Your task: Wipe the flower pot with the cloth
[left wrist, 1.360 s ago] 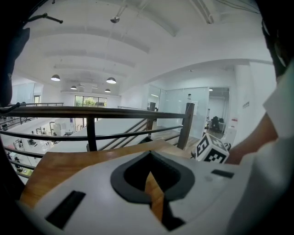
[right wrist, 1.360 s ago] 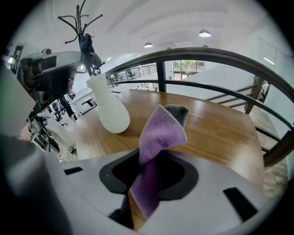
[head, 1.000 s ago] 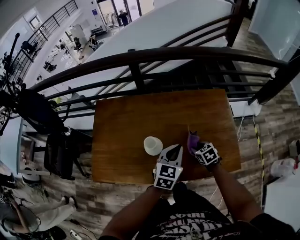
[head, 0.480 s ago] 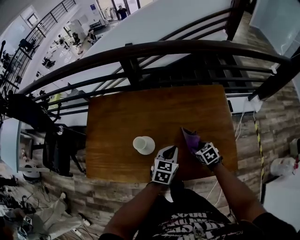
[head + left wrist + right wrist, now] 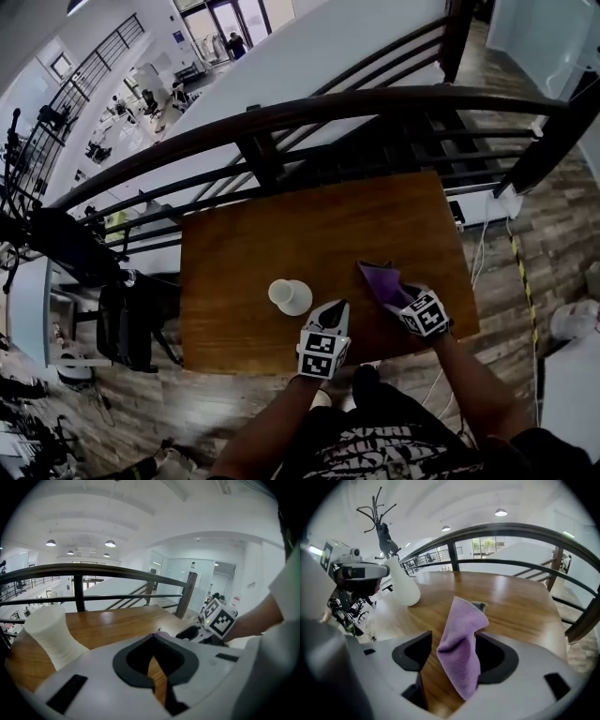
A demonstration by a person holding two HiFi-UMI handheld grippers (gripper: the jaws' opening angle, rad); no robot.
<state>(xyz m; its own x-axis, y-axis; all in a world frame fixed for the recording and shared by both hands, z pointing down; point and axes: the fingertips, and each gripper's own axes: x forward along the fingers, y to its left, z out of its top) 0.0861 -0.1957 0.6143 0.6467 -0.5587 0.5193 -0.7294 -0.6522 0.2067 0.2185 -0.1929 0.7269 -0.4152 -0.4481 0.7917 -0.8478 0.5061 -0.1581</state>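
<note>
White flower pot is noted standing on the wooden table near the left gripper, its jaws seen closed and empty; right gripper jaws, just opened wide, are found with the purple cloth loose between them.

Left tongs closed and empty, right tongs just opened wide, cloth loose between, both forearms extended
</note>
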